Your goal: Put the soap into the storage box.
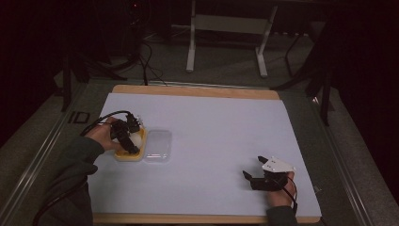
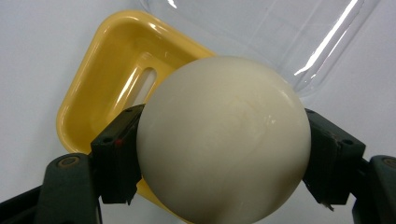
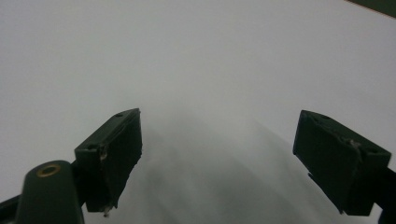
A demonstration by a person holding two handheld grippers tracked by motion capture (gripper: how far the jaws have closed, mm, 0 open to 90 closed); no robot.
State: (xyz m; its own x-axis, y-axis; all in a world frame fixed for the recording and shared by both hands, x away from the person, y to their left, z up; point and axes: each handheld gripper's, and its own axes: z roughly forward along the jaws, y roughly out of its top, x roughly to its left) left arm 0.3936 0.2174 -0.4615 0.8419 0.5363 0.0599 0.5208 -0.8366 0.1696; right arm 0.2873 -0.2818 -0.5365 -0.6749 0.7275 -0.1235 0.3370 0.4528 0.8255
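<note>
A cream-white round soap (image 2: 223,140) is clamped between both pads of my left gripper (image 2: 219,158), which is shut on it just above a yellow soap dish (image 2: 109,70). From the high view, the left gripper (image 1: 131,137) hovers over the yellow dish (image 1: 123,155) at the table's left, with the soap (image 1: 137,139) in its jaws. A clear plastic lid (image 1: 158,146) lies right beside the dish and appears as the clear lid (image 2: 289,32) behind the soap. My right gripper (image 1: 253,170) rests at the front right, jaws wide apart; between the right gripper's (image 3: 219,158) jaws lies bare white surface.
A white sheet (image 1: 211,132) covers the wooden board (image 1: 188,90). A table frame (image 1: 226,28) stands on the floor beyond the far edge. Cables trail from the left gripper.
</note>
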